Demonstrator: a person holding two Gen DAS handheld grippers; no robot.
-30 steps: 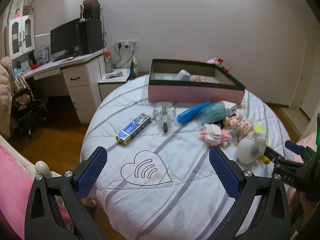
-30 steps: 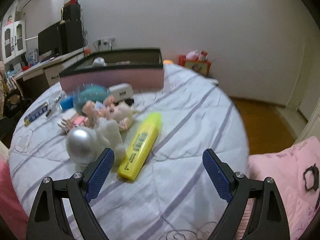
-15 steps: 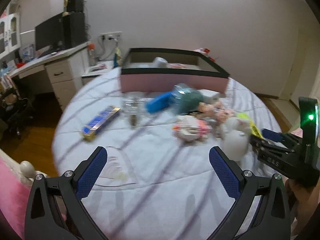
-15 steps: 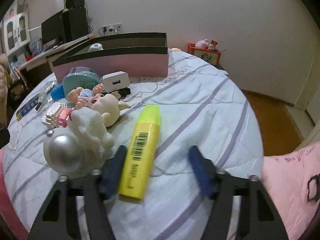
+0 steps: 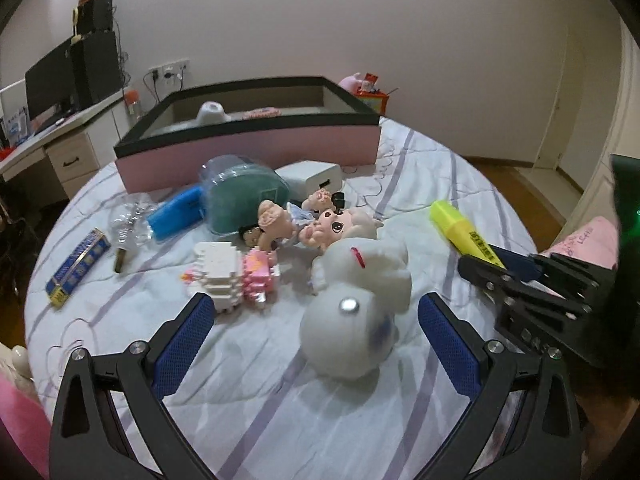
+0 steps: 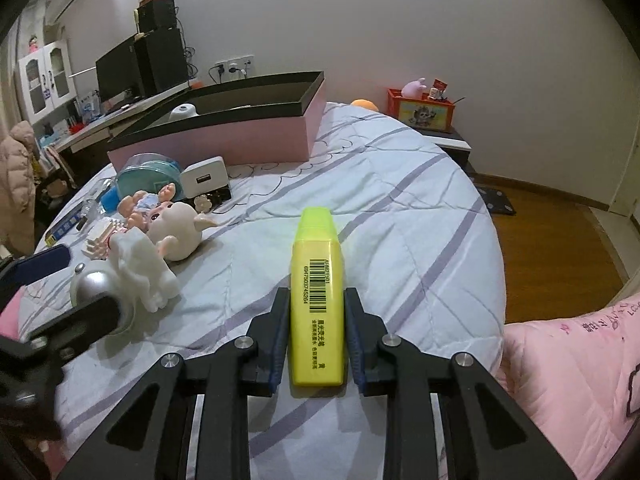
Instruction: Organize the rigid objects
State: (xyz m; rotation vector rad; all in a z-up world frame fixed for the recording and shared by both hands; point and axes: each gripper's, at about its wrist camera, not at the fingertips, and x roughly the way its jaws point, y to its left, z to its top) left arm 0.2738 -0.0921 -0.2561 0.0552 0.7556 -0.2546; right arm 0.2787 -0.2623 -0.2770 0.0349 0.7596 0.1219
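- While the right gripper (image 6: 317, 334) has its pads pressed against both sides of the yellow highlighter (image 6: 317, 304), the marker lies lengthwise between them on the striped quilt (image 6: 400, 216), cap pointing away towards the far wall.
- The left gripper (image 5: 316, 332) is spread wide and its jaws are closing a little; the white figurine with a silver ball (image 5: 356, 300) sits between its blue pads (image 5: 180, 344), untouched by either.
- Just beyond the figurine lie a pink-faced doll (image 5: 320, 224), a white and pink brick toy (image 5: 232, 276) and a teal pouch (image 5: 240, 200), all bunched together.
- A blue bar (image 5: 176, 212), a crumpled clear wrapper (image 5: 128, 224) and a blue and gold box (image 5: 76, 266) lie further left on the quilt.
- The pink box with a dark rim (image 5: 248, 148) stands open at the far side of the bed, with a white item (image 5: 210, 113) inside.
- A white charger block (image 6: 204, 176) rests near the box's front wall.
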